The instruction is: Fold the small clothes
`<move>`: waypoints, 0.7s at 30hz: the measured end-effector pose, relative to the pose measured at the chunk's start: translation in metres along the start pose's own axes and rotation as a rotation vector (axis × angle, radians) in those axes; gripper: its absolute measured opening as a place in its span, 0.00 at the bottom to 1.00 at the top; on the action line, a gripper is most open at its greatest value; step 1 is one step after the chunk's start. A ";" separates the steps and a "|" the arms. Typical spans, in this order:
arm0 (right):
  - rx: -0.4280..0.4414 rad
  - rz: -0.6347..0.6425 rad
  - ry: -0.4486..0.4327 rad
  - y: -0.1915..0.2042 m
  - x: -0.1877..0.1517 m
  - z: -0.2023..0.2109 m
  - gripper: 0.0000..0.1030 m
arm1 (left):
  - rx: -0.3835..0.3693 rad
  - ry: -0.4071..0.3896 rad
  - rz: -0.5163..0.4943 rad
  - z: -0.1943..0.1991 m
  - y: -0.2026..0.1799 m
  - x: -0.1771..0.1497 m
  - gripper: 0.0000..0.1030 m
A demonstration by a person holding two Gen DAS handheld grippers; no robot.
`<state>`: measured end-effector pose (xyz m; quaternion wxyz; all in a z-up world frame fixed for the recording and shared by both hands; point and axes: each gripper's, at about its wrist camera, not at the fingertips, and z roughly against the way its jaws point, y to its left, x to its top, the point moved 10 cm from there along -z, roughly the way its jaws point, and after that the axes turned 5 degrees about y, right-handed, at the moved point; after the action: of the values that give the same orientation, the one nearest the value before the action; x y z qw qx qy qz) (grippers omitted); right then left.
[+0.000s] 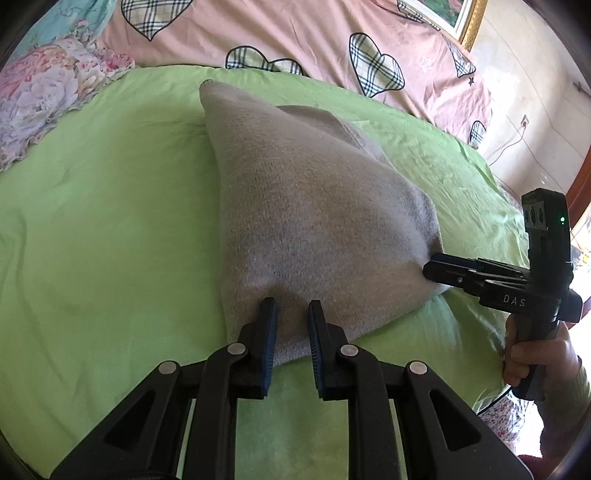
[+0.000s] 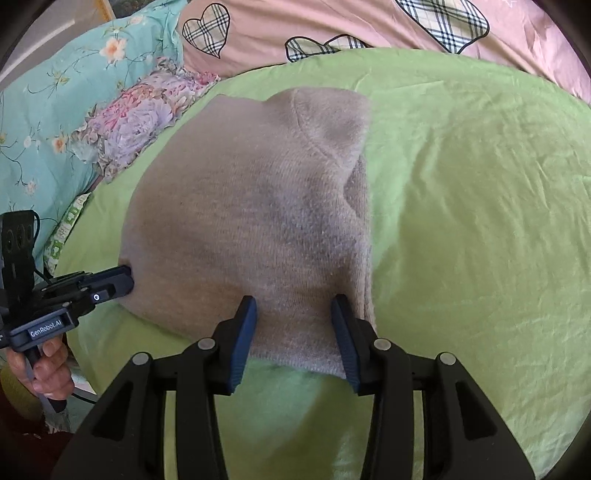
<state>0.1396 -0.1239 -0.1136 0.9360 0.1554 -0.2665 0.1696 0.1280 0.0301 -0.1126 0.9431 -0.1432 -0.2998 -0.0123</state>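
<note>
A small grey knit garment point(image 1: 306, 206) lies on a green sheet point(image 1: 110, 221); it also shows in the right wrist view point(image 2: 251, 206). Its near edge is lifted off the sheet. My left gripper point(image 1: 291, 310) is shut on the garment's near edge, the cloth bunched between its pads. My right gripper point(image 2: 293, 310) is shut on the near edge at the other corner, with cloth filling the gap between its fingers. The right gripper shows side-on in the left wrist view point(image 1: 430, 267), closed against the cloth. The left gripper shows in the right wrist view point(image 2: 127, 282), also closed on the cloth.
A pink quilt with plaid hearts point(image 1: 295, 33) lies behind the green sheet. A floral pillow point(image 2: 147, 107) and a teal flowered cover point(image 2: 55, 92) lie to the left. A wall with a socket point(image 1: 524, 122) is at the right.
</note>
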 end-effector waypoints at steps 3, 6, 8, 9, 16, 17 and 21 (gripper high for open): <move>-0.001 -0.005 -0.004 0.000 -0.004 0.001 0.42 | 0.009 -0.002 -0.004 0.000 0.001 -0.001 0.17; -0.005 -0.005 -0.005 -0.001 -0.005 0.001 0.42 | 0.016 -0.003 -0.002 0.001 0.002 -0.004 0.17; -0.013 -0.002 -0.006 -0.001 -0.005 0.002 0.42 | 0.023 -0.002 -0.005 0.002 0.002 -0.005 0.17; -0.017 -0.001 -0.005 -0.001 -0.006 0.002 0.42 | 0.025 -0.001 -0.006 0.002 0.002 -0.006 0.17; -0.008 -0.034 -0.007 -0.005 -0.013 0.008 0.42 | 0.047 0.004 -0.007 0.003 0.005 -0.007 0.17; -0.009 -0.036 -0.007 -0.006 -0.013 0.008 0.42 | 0.051 0.004 -0.008 0.003 0.006 -0.007 0.17; -0.023 -0.038 -0.010 -0.004 -0.014 0.008 0.43 | 0.069 0.009 -0.020 0.002 0.006 -0.007 0.17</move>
<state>0.1267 -0.1339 -0.1152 0.9395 0.1504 -0.2699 0.1481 0.1219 0.0363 -0.1171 0.9487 -0.1076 -0.2972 -0.0122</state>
